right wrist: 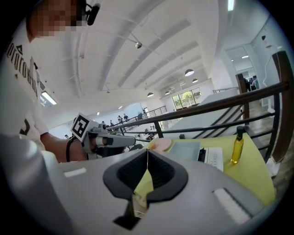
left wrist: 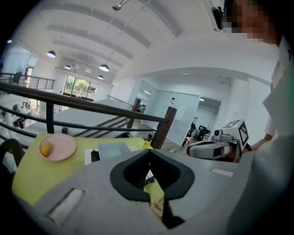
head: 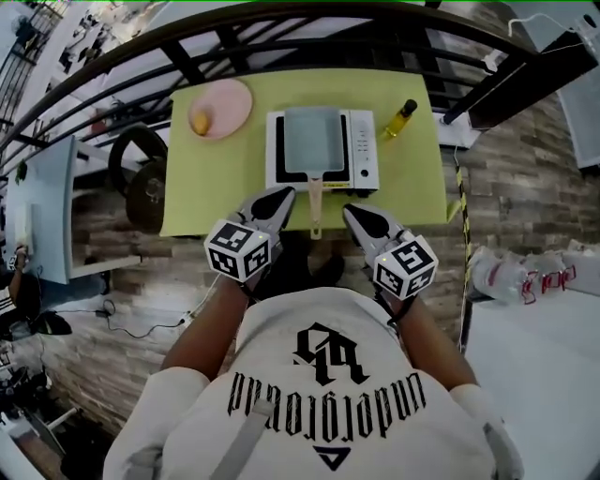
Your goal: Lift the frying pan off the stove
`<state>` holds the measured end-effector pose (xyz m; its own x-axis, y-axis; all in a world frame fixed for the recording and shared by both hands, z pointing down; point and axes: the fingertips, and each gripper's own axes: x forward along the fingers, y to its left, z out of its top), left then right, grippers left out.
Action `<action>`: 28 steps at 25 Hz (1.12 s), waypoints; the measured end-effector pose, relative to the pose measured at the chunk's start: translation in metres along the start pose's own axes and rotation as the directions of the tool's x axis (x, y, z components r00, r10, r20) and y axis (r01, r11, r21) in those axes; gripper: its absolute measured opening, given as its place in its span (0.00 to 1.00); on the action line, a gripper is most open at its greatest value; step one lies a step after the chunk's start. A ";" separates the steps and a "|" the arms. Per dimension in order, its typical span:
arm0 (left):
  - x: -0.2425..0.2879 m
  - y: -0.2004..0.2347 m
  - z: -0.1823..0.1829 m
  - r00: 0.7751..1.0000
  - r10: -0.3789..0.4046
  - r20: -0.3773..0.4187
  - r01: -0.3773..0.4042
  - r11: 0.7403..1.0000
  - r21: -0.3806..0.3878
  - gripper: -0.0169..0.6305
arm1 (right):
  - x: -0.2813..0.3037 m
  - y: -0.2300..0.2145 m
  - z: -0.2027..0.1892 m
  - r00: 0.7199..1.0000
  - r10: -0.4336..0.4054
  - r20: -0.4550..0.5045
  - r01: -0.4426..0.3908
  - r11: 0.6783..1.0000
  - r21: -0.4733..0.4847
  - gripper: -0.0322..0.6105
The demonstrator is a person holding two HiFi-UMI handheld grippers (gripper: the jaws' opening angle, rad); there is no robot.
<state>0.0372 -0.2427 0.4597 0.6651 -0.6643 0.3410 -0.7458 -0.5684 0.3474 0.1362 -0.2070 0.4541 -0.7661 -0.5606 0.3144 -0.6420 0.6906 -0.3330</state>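
- Hovering, left claw (head: 279, 195) and right claw (head: 353, 212) are holding jaws together, empty.
- Frying pan (head: 313, 141) is sitting on stove (head: 366, 155) ahead, handle pointing between them, inviting grasp.

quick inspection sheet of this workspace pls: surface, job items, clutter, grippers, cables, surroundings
surface: yellow-green table top, flat.
job's things: grey rectangular frying pan sits on the white stove, its handle pointing toward the person.
clutter: pink plate holding a yellow food item; oil bottle right of the stove.
grippers: left gripper and right gripper both shut and empty, either side of the handle, not touching it.
cables: black cable at left on the wood-look floor.
surroundings: dark railing behind the table; plastic bags at right.
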 end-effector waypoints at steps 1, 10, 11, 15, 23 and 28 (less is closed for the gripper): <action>0.003 0.003 -0.007 1.000 -0.010 -0.013 0.010 1.000 -0.026 0.04 | 0.003 -0.001 -0.006 1.000 0.011 -0.016 -0.011 1.000 0.017 0.06; 0.038 0.035 -0.067 0.985 -0.111 -0.136 0.082 0.975 -0.205 0.12 | 0.043 -0.016 -0.058 0.980 0.128 -0.154 -0.097 0.976 0.194 0.12; 0.042 0.037 -0.073 0.981 -0.127 -0.148 0.092 0.970 -0.225 0.15 | 0.048 -0.017 -0.065 0.975 0.145 -0.167 -0.106 0.969 0.221 0.15; 0.054 0.041 -0.104 0.953 -0.232 -0.193 0.153 0.923 -0.354 0.27 | 0.063 -0.020 -0.091 0.961 0.188 -0.202 -0.117 0.941 0.319 0.22; 0.071 0.053 -0.147 0.913 -0.354 -0.200 0.206 0.826 -0.525 0.44 | 0.080 -0.028 -0.136 0.935 0.262 -0.238 -0.107 0.850 0.516 0.41; 0.087 0.052 -0.154 0.892 -0.427 -0.148 0.260 0.753 -0.605 0.48 | 0.091 -0.024 -0.154 0.918 0.321 -0.231 -0.124 0.790 0.601 0.50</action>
<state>0.0619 -0.2560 0.6419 0.9173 -0.2778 0.2854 -0.3662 -0.3064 0.8786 0.0864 -0.2044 0.6281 -0.9025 -0.1877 0.3876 -0.4299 0.3405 -0.8362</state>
